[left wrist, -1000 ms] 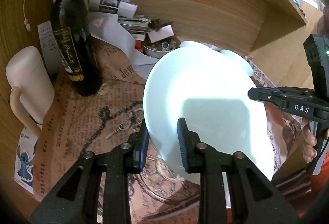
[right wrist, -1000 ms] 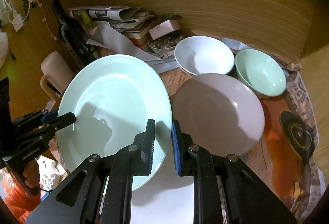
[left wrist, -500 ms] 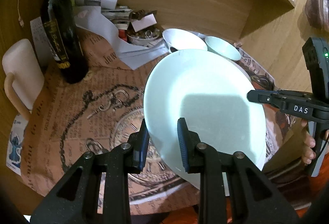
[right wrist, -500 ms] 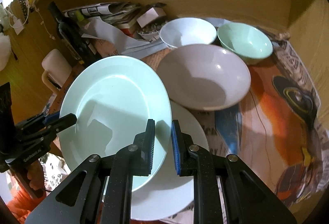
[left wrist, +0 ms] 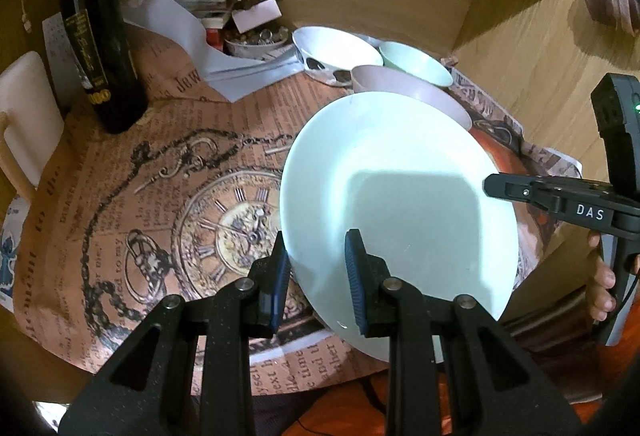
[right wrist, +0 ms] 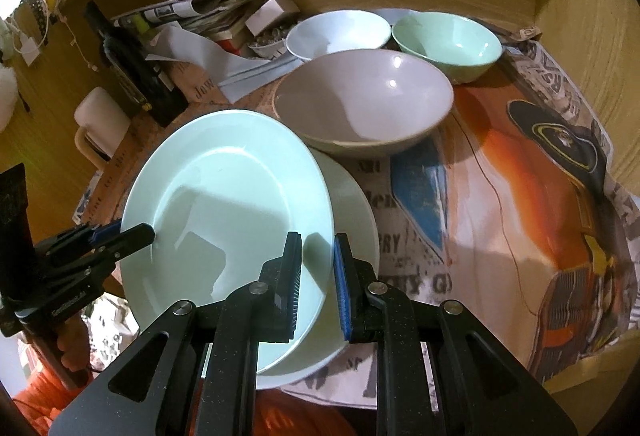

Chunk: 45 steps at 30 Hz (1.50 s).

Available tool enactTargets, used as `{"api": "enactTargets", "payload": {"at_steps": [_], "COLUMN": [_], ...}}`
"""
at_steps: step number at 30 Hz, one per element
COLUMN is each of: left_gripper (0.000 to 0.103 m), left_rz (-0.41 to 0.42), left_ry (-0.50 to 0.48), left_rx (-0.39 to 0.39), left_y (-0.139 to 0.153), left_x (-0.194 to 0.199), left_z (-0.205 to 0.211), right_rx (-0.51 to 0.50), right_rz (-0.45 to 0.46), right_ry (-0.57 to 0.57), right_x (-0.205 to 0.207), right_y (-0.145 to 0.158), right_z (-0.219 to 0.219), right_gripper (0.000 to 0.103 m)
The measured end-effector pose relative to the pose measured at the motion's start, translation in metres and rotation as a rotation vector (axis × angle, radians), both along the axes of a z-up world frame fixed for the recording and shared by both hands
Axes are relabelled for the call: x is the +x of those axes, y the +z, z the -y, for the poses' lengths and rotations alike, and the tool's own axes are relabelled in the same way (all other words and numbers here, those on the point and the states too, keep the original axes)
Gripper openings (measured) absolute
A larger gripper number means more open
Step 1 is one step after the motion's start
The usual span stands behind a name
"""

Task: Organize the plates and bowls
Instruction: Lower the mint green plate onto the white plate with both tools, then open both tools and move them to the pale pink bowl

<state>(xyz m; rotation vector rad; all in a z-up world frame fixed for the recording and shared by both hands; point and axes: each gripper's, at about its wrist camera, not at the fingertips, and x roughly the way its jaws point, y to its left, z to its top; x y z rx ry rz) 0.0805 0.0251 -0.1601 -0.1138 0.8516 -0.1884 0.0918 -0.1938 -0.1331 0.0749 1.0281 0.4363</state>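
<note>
I hold a pale mint plate (left wrist: 396, 195) (right wrist: 228, 203) by both rims, tilted above the table. My left gripper (left wrist: 316, 272) is shut on its near-left rim; my right gripper (right wrist: 317, 284) is shut on its right rim and shows as a black arm (left wrist: 560, 195) in the left wrist view. Under the plate lies a white plate (right wrist: 352, 220) on the table. Behind it stand a large grey-pink bowl (right wrist: 364, 99), a white bowl (right wrist: 338, 35) and a mint bowl (right wrist: 446, 39).
A dark wine bottle (left wrist: 100, 35) and a cream mug (left wrist: 24, 123) stand at the left. Papers and a small dish of trinkets (left wrist: 256, 35) crowd the back by the wooden wall. A printed cloth (left wrist: 160, 195) covers the table; a person's fingers (left wrist: 600, 288) show at right.
Both grippers have drawn back and sunk with the mint plate. More of the table and the bowls behind now show, and the white plate beneath has come into view.
</note>
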Motion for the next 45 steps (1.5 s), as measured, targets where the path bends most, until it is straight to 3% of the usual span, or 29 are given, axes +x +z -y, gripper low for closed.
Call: {"api": "enactTargets", "payload": {"at_steps": [32,45], "left_gripper": [0.028,0.030], "left_rz": [-0.045,-0.042], "left_ry": [-0.013,-0.048], "left_rx": [0.119,0.138], "left_y": [-0.022,-0.025], "left_x": [0.021,0.023], "left_z": [0.015,0.013], "right_rx": [-0.002,-0.012], "right_rz": [-0.089,-0.041], "right_ry": [-0.011,-0.020], "right_x": [0.010,0.002], "right_y": [-0.022,-0.016], "right_z": [-0.001,0.002], "right_gripper": [0.018,0.018]}}
